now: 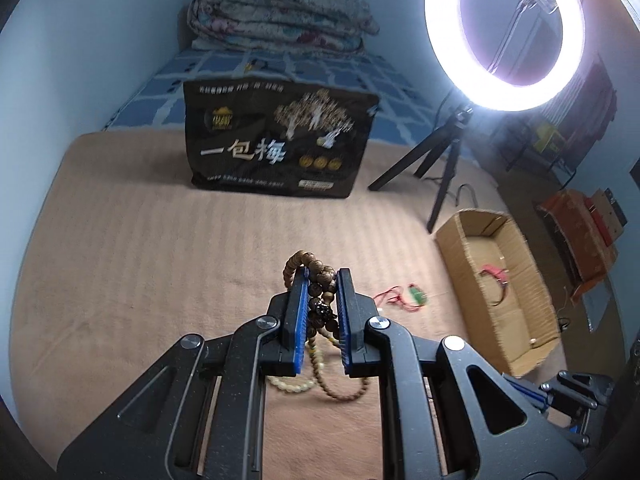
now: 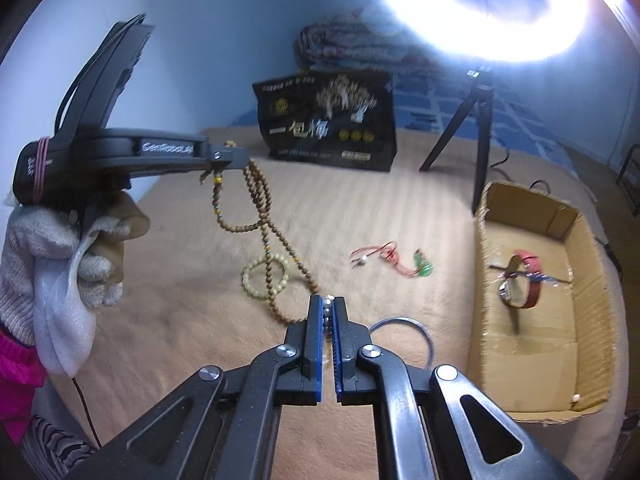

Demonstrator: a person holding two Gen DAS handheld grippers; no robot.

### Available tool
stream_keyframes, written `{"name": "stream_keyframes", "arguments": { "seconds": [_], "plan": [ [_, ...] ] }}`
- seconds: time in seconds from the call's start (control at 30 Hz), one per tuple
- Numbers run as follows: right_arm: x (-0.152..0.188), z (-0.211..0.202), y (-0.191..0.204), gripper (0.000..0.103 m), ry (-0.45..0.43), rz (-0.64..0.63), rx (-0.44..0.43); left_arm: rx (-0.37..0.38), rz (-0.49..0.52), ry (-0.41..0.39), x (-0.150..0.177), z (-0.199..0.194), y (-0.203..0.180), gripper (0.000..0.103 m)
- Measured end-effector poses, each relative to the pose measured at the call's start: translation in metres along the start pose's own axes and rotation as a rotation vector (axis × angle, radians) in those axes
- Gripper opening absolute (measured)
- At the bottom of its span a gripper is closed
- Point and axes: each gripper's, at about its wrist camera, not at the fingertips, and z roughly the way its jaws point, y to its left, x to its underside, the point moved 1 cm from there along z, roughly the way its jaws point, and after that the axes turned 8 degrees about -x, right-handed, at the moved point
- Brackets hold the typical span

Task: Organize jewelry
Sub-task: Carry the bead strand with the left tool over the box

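My left gripper [image 1: 322, 276] is shut on a brown wooden bead necklace [image 1: 316, 276] and holds it above the beige blanket [image 1: 140, 260]. In the right wrist view the left gripper [image 2: 236, 156] is at the left, and the necklace [image 2: 260, 200] hangs down in long loops. A pale yellow bead bracelet [image 2: 266, 278] lies under the loops. My right gripper [image 2: 328, 302] is shut on a small string of silver beads [image 2: 328, 312]. A red cord with a green pendant [image 2: 400, 260] lies on the blanket. A cardboard box [image 2: 592, 280] at the right holds a red-strapped watch [image 2: 524, 284].
A black snack bag [image 2: 332, 120] stands at the back. A ring light [image 1: 504, 32] on a black tripod [image 1: 440, 160] stands beside the box. A folded quilt [image 1: 280, 20] lies far back on a blue sheet. A thin metal bangle [image 2: 416, 330] lies near my right gripper.
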Motion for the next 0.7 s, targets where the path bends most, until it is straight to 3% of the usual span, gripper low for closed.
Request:
{"name": "stream_keyframes", "arguments": {
  "seconds": [0.37, 0.7],
  "plan": [
    [-0.003, -0.051, -0.034, 0.001, -0.093, 0.038, 0.039, 0.056, 0.023, -0.08, -0.003, -0.054, -0.033, 0.011],
    [-0.008, -0.088, -0.072, 0.001, -0.166, 0.088, 0.081, 0.119, 0.091, -0.135, -0.006, -0.093, -0.086, 0.011]
  ]
}}
